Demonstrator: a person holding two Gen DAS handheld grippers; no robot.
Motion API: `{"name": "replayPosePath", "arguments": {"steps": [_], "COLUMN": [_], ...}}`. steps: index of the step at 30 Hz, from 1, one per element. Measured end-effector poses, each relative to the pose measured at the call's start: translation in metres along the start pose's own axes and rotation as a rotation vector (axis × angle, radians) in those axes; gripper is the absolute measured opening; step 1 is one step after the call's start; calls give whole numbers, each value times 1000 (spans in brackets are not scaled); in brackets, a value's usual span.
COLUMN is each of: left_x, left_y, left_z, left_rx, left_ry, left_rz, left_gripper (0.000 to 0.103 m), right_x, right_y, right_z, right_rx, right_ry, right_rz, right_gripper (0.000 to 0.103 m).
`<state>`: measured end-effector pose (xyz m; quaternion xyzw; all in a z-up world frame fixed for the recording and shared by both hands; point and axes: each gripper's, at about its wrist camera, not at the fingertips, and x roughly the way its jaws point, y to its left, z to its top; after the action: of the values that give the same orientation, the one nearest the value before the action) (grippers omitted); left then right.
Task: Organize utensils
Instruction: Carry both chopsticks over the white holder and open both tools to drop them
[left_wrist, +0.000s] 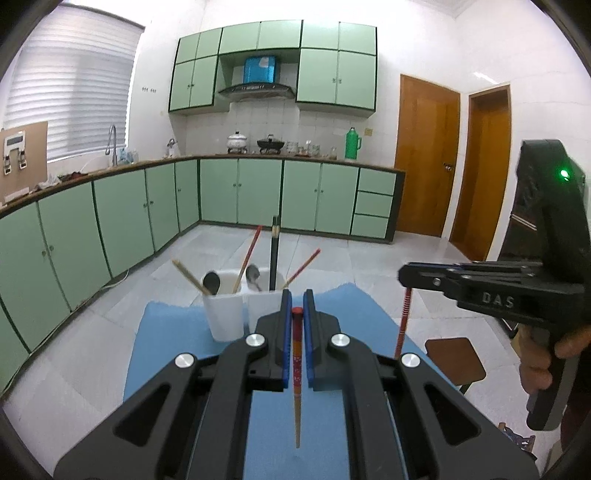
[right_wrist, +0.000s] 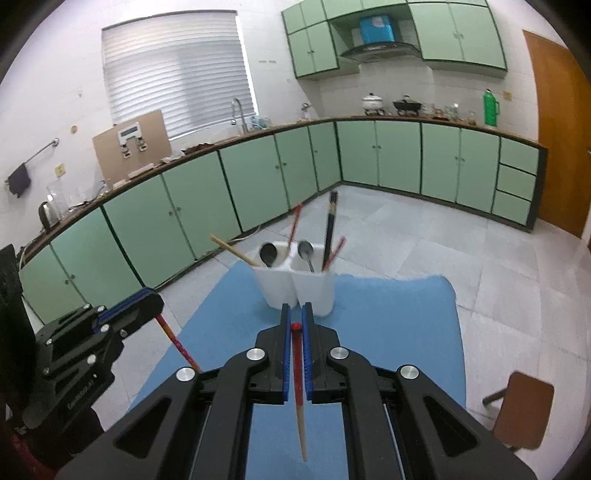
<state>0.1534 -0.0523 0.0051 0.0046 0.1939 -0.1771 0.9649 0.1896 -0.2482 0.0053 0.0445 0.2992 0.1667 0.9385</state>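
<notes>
A white two-compartment utensil holder (left_wrist: 236, 314) (right_wrist: 295, 286) stands on a blue mat (left_wrist: 177, 332) (right_wrist: 399, 325). Inside are two spoons, red chopsticks, a bamboo chopstick and a black pair. My left gripper (left_wrist: 297, 312) is shut on a red chopstick (left_wrist: 297, 373) that hangs tip-down, just this side of the holder. My right gripper (right_wrist: 295, 325) is shut on another red chopstick (right_wrist: 298, 387), also tip-down. In the left wrist view the right gripper (left_wrist: 406, 275) shows at the right with its chopstick (left_wrist: 403, 321). The right wrist view has the left gripper (right_wrist: 147, 301) at lower left.
The mat lies on a surface raised over a tiled kitchen floor. A brown stool (left_wrist: 456, 360) (right_wrist: 524, 410) stands to the right. Green cabinets (right_wrist: 258, 177) with a cluttered counter run along the back walls. A person's hand (left_wrist: 543, 358) holds the right gripper's handle.
</notes>
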Motion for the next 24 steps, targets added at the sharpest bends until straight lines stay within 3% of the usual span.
{"name": "replayPosePath", "arguments": {"steps": [8, 13, 18, 24], "left_x": [5, 20, 49, 99], "left_y": [9, 24, 39, 53], "left_z": [44, 89, 128, 148], "left_rx": [30, 27, 22, 38], "left_ry": [-97, -172, -224, -237], "left_rz": [28, 65, 94, 128], "left_gripper": [5, 5, 5, 5], "right_x": [-2, 7, 33, 69], "right_y": [3, 6, 5, 0], "right_z": [63, 111, 150, 167], "right_rx": [-33, -46, -48, -60], "right_ry": [-95, -164, -227, -261], "right_rz": [29, 11, -21, -61], "right_gripper": [6, 6, 6, 6]}}
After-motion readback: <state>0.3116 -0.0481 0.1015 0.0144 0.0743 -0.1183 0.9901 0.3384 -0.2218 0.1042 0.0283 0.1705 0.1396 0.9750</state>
